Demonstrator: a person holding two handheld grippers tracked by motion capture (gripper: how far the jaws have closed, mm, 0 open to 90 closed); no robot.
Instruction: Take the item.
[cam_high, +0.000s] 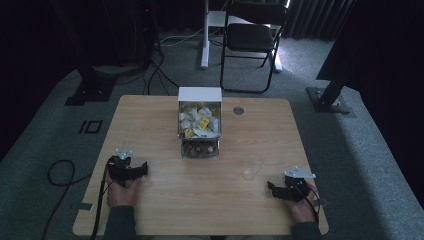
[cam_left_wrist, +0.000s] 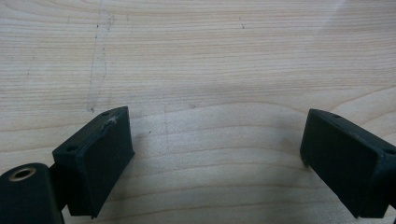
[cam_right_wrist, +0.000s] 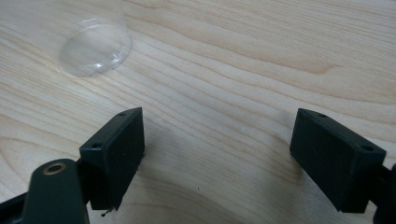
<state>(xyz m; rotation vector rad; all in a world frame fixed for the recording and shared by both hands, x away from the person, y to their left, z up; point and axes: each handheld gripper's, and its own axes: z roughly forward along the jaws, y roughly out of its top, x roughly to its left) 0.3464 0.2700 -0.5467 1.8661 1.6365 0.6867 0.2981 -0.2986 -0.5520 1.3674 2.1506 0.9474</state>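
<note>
A white box (cam_high: 199, 94) stands at the far middle of the wooden table (cam_high: 150, 115), holding several white and yellow packets (cam_high: 199, 122) above a lower tray of brown items (cam_high: 200, 148). A clear plastic cup (cam_high: 251, 167) stands right of centre; in the right gripper view the cup (cam_right_wrist: 95, 45) sits at the upper left. My left gripper (cam_high: 142, 169) rests near the table's front left, its jaws wide apart over bare wood (cam_left_wrist: 215, 144). My right gripper (cam_high: 271, 188) rests at the front right, open (cam_right_wrist: 217, 154), with nothing between its pads.
A round grommet (cam_high: 238, 110) sits in the table's far right part. Beyond the table stand a black folding chair (cam_high: 252, 37) and a white post (cam_high: 204, 35). Cables (cam_high: 60, 172) trail on the grey carpet at the left.
</note>
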